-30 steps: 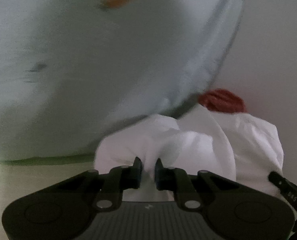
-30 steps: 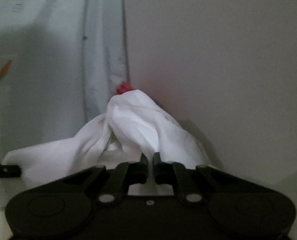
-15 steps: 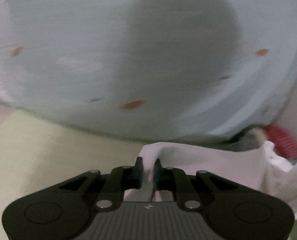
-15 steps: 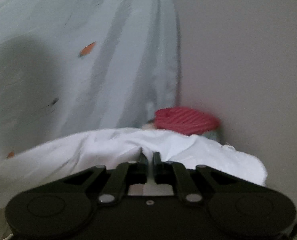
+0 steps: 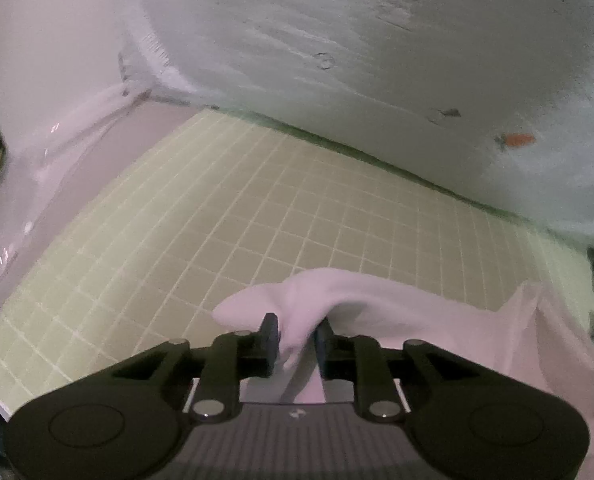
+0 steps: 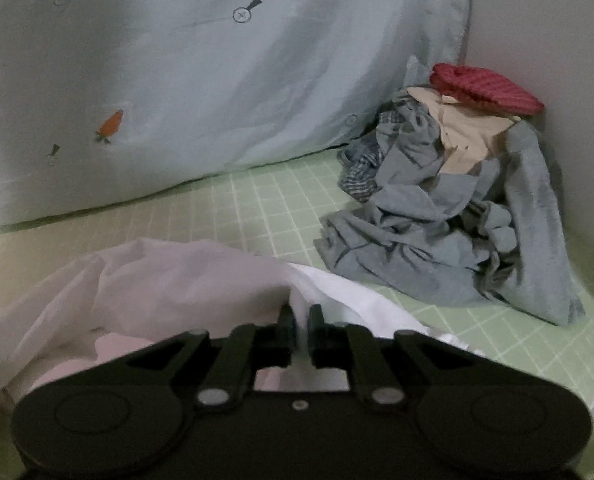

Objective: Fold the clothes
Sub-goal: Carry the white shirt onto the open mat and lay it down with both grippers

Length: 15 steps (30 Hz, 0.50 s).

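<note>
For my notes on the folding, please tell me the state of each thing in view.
White garment: crumpled, unfolded, on the mat.
Left gripper: jaws just opened, cloth loose between them.
Right gripper: jaws just opened, cloth between them.
Clothes pile: heaped, unfolded, in the corner.
Green grid mat: flat.

Home laundry corner: gridded green mat (image 6: 265,208), carrot-print sheet (image 6: 217,80), heap of crumpled clothes (image 6: 457,208).

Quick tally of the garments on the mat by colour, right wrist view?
White garment, between the jaws of the right gripper: 1
Red striped garment: 1
Beige garment: 1
Blue-grey garment: 1
Blue checked garment: 1
Total: 5, though the pile may hide more.
</note>
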Motion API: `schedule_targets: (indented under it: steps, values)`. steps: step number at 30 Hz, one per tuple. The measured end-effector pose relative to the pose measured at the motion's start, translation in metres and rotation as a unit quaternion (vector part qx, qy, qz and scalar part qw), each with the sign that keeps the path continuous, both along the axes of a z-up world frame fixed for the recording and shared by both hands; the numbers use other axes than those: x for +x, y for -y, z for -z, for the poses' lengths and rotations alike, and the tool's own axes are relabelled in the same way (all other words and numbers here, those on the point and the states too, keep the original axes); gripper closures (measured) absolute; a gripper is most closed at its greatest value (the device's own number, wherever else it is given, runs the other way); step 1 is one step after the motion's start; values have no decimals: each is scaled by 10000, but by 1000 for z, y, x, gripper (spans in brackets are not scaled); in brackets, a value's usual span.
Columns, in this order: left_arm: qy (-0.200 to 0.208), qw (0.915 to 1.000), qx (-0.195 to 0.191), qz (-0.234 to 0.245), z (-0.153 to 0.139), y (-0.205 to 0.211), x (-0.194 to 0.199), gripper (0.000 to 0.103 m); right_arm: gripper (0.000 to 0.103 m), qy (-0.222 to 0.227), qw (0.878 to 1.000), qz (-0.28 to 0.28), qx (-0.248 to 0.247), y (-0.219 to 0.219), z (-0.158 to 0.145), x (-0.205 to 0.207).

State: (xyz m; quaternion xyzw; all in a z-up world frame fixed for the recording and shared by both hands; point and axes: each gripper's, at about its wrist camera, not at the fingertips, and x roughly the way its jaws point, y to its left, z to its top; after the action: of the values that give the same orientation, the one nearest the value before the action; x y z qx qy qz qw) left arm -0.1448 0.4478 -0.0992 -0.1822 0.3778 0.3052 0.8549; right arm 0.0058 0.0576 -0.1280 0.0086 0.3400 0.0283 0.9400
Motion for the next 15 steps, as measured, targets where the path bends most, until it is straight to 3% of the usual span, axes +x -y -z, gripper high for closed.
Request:
schedule_targets:
  steps: [2,3,7,11,15]
  values:
    - [191,9997,151,17,-6,6,-2,59,74,69,9999,67,48,-5,-7,3]
    - [338,9993,139,23,-11,7,-1,57,68,127,9998,74,93,-8,-11,1]
    - [479,9987,-84,170,-18,5,9,52,59,381,9991,1,188,-20,-27,-1]
    - [529,9973,-401,323,-17,14,18,32,46,254,9996,-75,135,-34,-25,18]
    - [375,9978,-368,393,-12,37,26,25,22,32,9999,-29,96,-41,-17,32]
